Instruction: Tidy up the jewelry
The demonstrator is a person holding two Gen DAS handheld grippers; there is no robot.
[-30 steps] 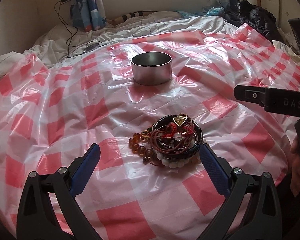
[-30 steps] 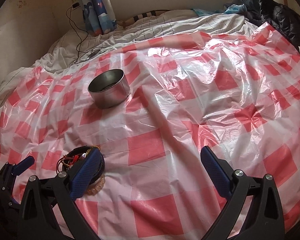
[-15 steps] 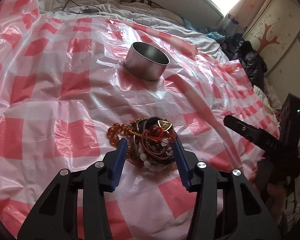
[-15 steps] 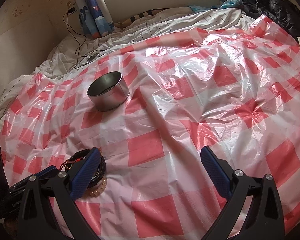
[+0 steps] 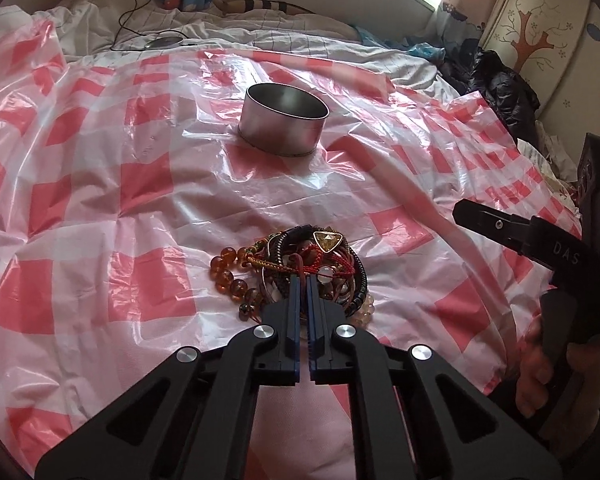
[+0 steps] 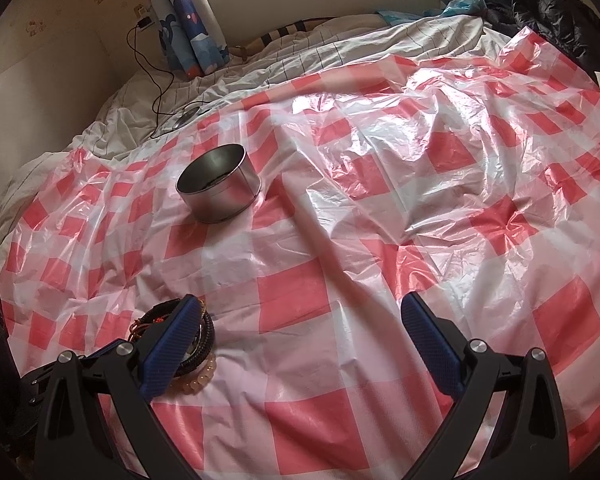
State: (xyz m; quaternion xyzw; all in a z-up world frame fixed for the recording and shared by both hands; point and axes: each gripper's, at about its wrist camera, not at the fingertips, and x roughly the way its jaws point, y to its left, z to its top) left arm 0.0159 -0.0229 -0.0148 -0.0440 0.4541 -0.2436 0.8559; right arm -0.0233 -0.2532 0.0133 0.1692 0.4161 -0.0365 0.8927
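Observation:
A tangled pile of jewelry [image 5: 300, 268], with amber beads, red cords, dark bracelets and a triangular gold pendant, lies on the red-and-white checked plastic sheet [image 5: 140, 216]. My left gripper [image 5: 303, 280] is shut, its blue tips pinching a strand at the pile's near edge. A round metal tin [image 5: 283, 119] stands open farther back. My right gripper [image 6: 300, 320] is open and empty above the sheet. In the right wrist view the pile [image 6: 204, 332] sits behind its left finger, and the tin [image 6: 218, 183] is at upper left.
The sheet covers a bed with white bedding [image 6: 340, 56]. A cable and a small disc device [image 5: 162, 42] lie at the far left. Dark clothing [image 5: 500, 88] is heaped at the far right. The right gripper's body [image 5: 540, 240] is at the right of the left wrist view.
My left gripper has closed from wide open onto the near part of the jewelry pile. The right gripper stayed open and barely moved.

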